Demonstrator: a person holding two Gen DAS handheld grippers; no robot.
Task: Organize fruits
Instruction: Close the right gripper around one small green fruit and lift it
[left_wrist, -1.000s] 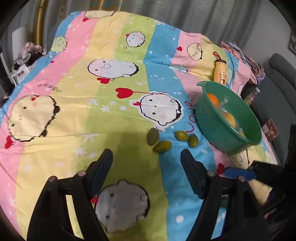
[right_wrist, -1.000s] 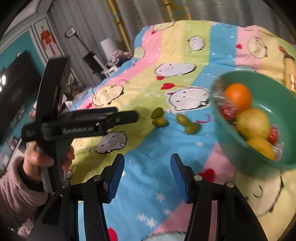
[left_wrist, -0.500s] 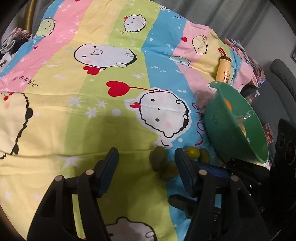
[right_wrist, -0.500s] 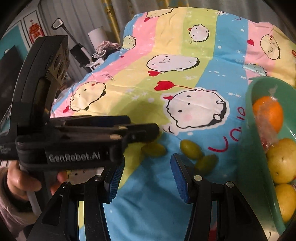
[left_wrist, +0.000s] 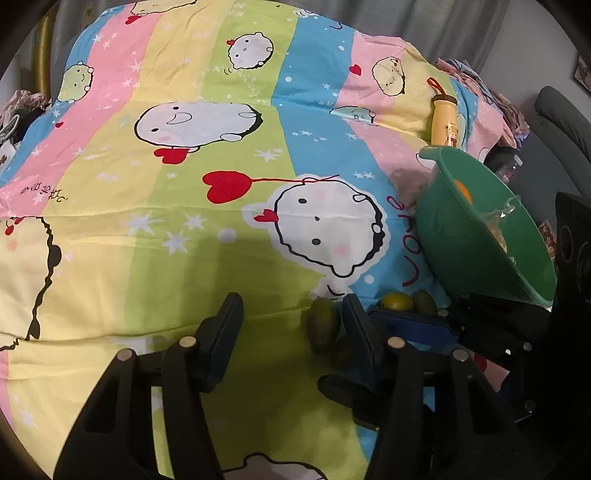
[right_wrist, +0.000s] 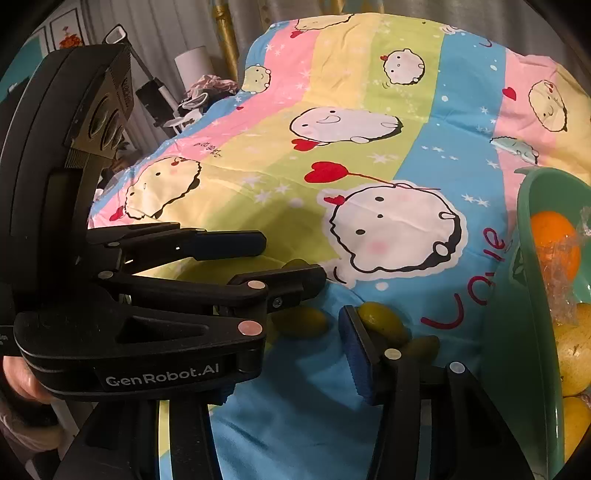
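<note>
Both tools are now right down by the green fruits on the bed (a moment ago they were further back). The left tool (left_wrist: 291, 325) has been closing but grips nothing; one fruit (left_wrist: 323, 326) sits between its fingers. The right tool (right_wrist: 295, 354) is open too, with another fruit (right_wrist: 382, 321) just past its right finger. The bowl (left_wrist: 476, 258) waits to the right.

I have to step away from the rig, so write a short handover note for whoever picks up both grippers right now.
Left gripper: jaws just closing, nothing pressed yet; a dark green fruit sits by its right finger.
Right gripper: jaws just closing, holding nothing; a green fruit touches its right pad.
Four small green fruits lie on the striped bedsheet beside the green bowl.
Done: an orange and yellow fruits are bowled.
Left: the green fruits.
</note>
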